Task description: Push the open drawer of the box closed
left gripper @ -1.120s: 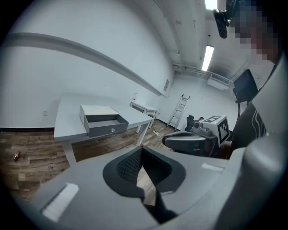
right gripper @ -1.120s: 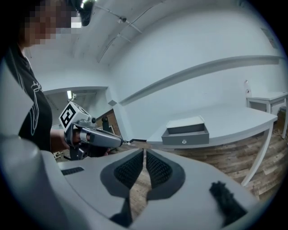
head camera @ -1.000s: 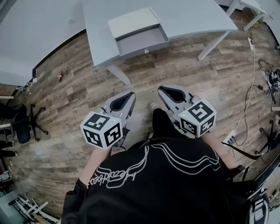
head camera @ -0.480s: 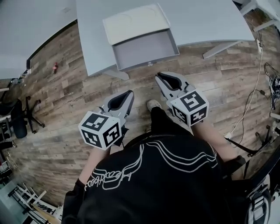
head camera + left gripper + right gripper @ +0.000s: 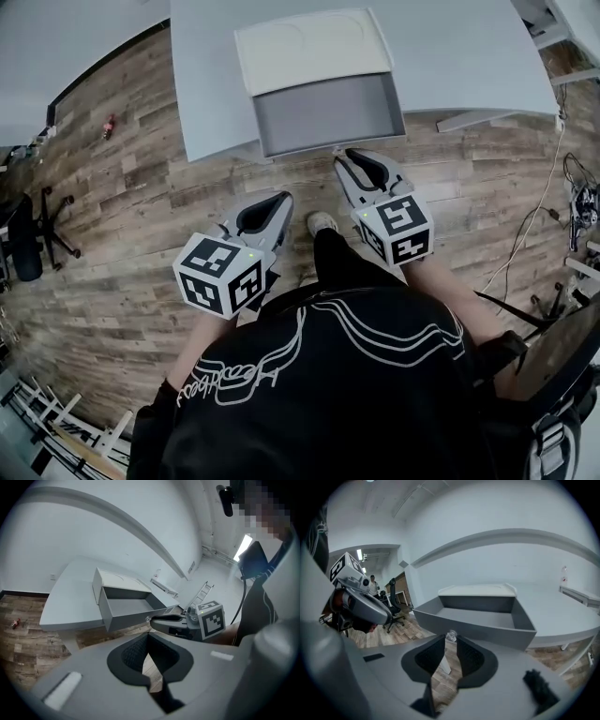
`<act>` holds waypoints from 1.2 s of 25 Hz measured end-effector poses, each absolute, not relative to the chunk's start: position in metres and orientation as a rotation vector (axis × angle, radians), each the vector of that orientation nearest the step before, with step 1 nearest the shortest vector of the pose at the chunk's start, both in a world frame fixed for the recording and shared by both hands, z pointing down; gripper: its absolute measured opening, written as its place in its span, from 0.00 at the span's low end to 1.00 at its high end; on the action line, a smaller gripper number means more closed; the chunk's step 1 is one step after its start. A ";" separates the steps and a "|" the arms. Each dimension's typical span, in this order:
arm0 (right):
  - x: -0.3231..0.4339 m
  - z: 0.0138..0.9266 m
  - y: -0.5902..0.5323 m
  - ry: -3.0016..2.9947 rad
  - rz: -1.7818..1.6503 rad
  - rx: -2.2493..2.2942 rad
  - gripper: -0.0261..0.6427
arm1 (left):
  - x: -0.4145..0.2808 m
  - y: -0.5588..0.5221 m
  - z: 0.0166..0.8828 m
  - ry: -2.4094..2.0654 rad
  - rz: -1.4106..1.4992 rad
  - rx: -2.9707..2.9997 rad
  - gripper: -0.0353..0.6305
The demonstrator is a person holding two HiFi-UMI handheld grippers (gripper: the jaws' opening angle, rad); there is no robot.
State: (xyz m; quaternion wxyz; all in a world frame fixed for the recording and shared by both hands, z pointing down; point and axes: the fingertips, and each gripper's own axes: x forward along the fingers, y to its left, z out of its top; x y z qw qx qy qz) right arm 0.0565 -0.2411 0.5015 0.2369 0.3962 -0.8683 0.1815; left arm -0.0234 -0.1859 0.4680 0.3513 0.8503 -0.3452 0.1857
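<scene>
A white-topped box point(image 5: 314, 49) sits at the near edge of a grey table point(image 5: 469, 56), and its grey drawer point(image 5: 328, 114) is pulled out toward me. A small clear knob point(image 5: 337, 150) sticks out of the drawer front. My right gripper point(image 5: 343, 157) is directly in front of that knob. In the right gripper view the knob point(image 5: 451, 635) shows just past the tips of the right gripper point(image 5: 450, 641), whose jaws stand a narrow gap apart. My left gripper point(image 5: 284, 197) hangs lower and to the left over the floor. Seen in its own view, the left gripper point(image 5: 148, 637) is empty, tips together.
A table leg point(image 5: 478, 119) slants down right of the drawer. An office chair point(image 5: 23, 234) stands far left, and cables point(image 5: 525, 234) trail across the wooden floor on the right. A small red object point(image 5: 110, 127) lies on the floor at upper left.
I have come closer to the table and the box has grown in view. The right gripper rose to the drawer's knob. The left gripper stayed low. The drawer remains open.
</scene>
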 end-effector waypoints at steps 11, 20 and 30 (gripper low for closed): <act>0.051 0.506 -0.248 -2.357 0.461 1.068 0.14 | -0.023 -0.193 0.479 -0.845 0.484 2.200 0.06; 0.053 0.501 -0.272 -2.348 0.478 1.108 0.14 | -0.039 -0.199 0.470 -0.875 0.481 2.183 0.06; 0.045 0.503 -0.317 -2.325 0.482 1.133 0.14 | -0.067 -0.208 0.465 -0.960 0.430 2.115 0.06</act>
